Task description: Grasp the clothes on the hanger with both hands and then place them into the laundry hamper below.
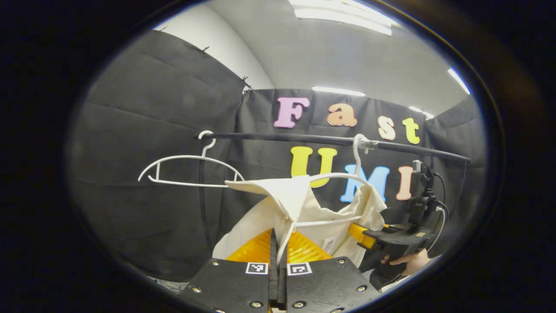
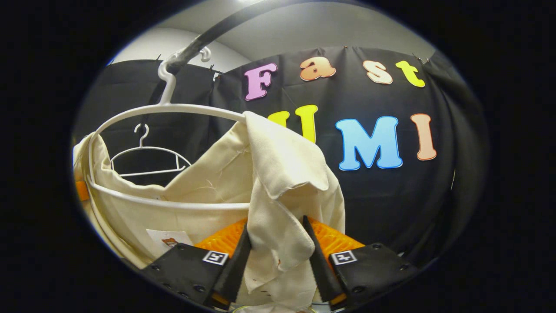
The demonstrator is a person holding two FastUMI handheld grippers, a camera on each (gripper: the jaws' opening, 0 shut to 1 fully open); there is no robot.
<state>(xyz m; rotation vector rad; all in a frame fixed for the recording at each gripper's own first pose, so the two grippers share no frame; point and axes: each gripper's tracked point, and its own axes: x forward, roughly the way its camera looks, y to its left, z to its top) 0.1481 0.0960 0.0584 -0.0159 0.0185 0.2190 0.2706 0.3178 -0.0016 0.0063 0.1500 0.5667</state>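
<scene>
garment [image 1: 304,204]: one cream cloth piece, draped on the near white hanger [image 1: 339,176] on the black rail [image 1: 304,139]. Just ahead of both grippers, collar edge flopped over the hanger arm.

handling: my read: light, soft, limp, no stiffness. It should bunch and slide off the hanger rather than lift as a sheet. Not fragile, and woven cloth is unlikely to slip in a firm pinch.

where to hold: judgement: one shoulder fold per gripper, near the hanger arm, so both sides come off together. A hem-only grip would let it sag and snag on the lower bar.

left gripper [image 1: 278,243]: jaws nearly closed, a thin fold of cloth pinched between them. Looks like a real grip.

right gripper [image 2: 278,243]: jaws part open, a hanging fold [image 2: 278,234] lies between them, touching or near both inner faces. I can't confirm both fingers press on it, so treat as not yet clamped.

right gripper, seen from left: it sits ahead-right [image 1: 382,237], at the garment's far edge, with a hand [image 1: 410,261] below.

counts: garments 1, hangers 2 (one loaded, one bare [image 1: 186,171] further along the rail, left-ahead of the left gripper), rails 1, grippers 2.

stage: my guess: grasping, left done, right closing. Lift-off and drop not yet started.
</scene>
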